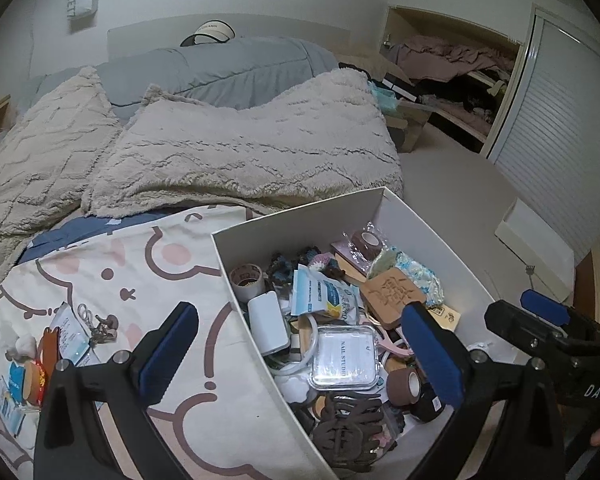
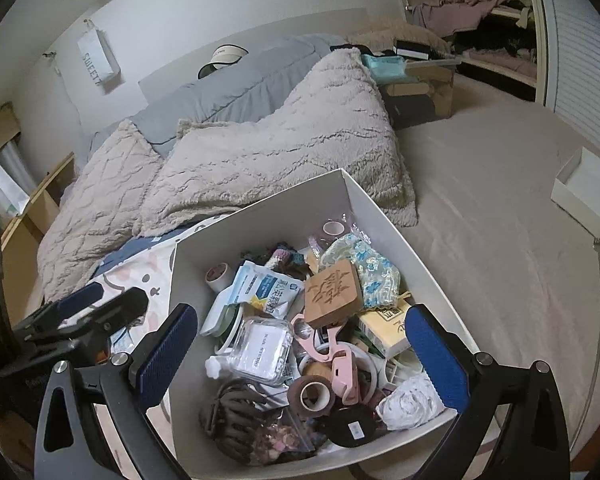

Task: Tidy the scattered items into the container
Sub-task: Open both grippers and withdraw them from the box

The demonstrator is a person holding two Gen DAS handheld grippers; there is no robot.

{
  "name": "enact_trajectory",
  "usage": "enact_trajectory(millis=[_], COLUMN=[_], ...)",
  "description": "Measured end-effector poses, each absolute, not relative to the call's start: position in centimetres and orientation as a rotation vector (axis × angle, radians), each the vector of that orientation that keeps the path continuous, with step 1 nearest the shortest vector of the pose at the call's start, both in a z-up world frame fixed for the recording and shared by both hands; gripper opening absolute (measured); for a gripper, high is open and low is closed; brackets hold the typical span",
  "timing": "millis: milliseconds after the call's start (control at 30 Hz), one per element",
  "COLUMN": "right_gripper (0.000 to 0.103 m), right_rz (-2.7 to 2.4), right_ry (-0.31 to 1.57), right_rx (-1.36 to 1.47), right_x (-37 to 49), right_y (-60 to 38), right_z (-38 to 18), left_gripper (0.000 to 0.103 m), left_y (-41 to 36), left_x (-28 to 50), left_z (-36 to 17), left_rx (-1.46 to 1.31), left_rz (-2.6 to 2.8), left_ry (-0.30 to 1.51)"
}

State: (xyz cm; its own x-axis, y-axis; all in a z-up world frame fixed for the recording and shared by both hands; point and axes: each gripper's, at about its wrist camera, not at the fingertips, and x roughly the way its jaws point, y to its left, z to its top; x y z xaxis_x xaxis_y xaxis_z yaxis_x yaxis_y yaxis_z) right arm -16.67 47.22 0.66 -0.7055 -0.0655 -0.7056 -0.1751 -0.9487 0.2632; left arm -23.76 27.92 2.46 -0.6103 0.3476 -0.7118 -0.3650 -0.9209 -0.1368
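A white box stands on the bed, filled with small items: a wooden carved plaque, a clear case, a brown hair claw, a white power bank and tape rolls. My left gripper hangs open over the box's left wall, nothing between its blue pads. My right gripper hangs open above the box, over the hair claw and plaque, holding nothing. On the cartoon sheet to the box's left lie scattered packets, a keyring and an orange-red item.
Fluffy beige blankets and a grey duvet with a cap lie behind the box. Right of the bed are carpet, a white lid, cardboard boxes and an open closet with a slatted door.
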Motion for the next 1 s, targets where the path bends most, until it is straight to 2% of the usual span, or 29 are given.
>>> enact_trajectory(millis=[467, 1000], right_gripper=[0.103, 0.103], right_rz=[2.834, 2.916], right_ry=[0.432, 0.376], right_rx=[-1.120, -1.144], right_x=[-15.1, -15.8], right_y=[45.2, 39.7], right_z=[1.5, 1.1], left_gripper=[0.102, 0.102], left_y=[24.0, 15.2], left_x=[-22.3, -21.8], left_z=[3.7, 3.6], left_rx=[-1.065, -1.085], left_rz=[2.572, 2.735], left_ry=[0.026, -0.024])
